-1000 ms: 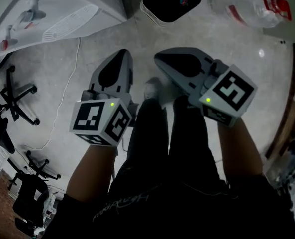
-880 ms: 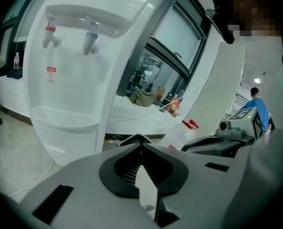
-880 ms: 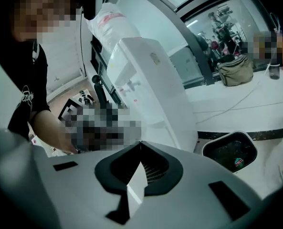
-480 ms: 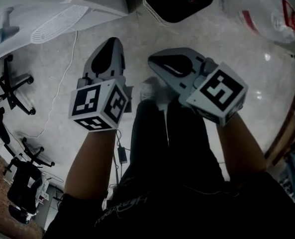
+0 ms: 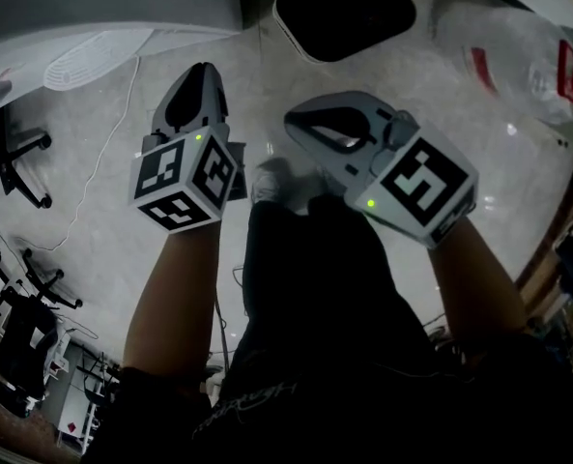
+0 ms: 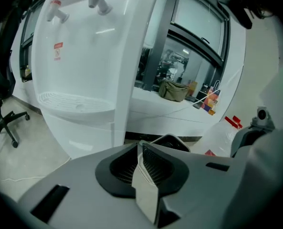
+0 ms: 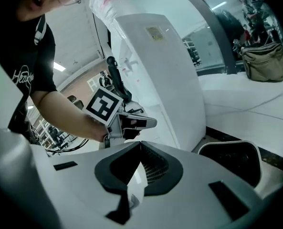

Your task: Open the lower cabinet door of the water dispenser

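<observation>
My left gripper (image 5: 202,73) and right gripper (image 5: 292,123), both closed on nothing, point down toward the dispenser (image 6: 84,56), I judge because its lower door (image 6: 84,135) sits by the floor (image 5: 518,191).

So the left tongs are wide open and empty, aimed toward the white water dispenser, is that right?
Not quite. The left tongs are shut, with the jaws pressed together, not wide open; the left gripper view shows it. The rest holds: they are empty and aimed toward the white water dispenser.
</observation>
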A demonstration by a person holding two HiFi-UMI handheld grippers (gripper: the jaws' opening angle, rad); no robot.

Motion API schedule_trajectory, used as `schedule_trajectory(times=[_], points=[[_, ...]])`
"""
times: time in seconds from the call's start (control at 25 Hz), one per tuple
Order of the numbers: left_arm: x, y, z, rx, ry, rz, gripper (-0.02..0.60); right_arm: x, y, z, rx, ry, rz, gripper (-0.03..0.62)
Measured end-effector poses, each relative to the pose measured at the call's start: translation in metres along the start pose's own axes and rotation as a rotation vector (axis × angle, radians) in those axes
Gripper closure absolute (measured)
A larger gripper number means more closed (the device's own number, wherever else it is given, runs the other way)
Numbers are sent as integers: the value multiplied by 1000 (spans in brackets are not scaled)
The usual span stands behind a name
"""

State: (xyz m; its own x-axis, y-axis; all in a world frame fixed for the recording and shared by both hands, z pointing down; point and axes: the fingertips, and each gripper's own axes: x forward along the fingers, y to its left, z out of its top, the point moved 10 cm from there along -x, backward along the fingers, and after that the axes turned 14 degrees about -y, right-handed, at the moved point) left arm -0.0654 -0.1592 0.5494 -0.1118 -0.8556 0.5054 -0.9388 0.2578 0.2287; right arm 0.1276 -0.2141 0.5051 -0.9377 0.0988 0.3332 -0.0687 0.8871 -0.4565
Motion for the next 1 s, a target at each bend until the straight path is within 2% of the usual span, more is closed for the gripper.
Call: schedule_trajectory(times=[0.12,0.28,0.48,0.72,0.92,1.0], points=[[12,4,1,-15,-5,37,542,-3,-9,-1,4,21,14,582],[28,12,-5,-28,-4,86,460,-6,-20,0,12,39,18,582],[45,23,-16,-43,8,186,343,-10,-28,-2,3,66,21,582],[63,26,-25,-68,28,223,304,-12,-37,-8,5,80,24,582],[72,33,-25,-90,-3,273,299,-10,-41,-12,65,57,42,582],[73,35,-23,-104,-12,288,299,-11,-42,-11,56,62,47,582]])
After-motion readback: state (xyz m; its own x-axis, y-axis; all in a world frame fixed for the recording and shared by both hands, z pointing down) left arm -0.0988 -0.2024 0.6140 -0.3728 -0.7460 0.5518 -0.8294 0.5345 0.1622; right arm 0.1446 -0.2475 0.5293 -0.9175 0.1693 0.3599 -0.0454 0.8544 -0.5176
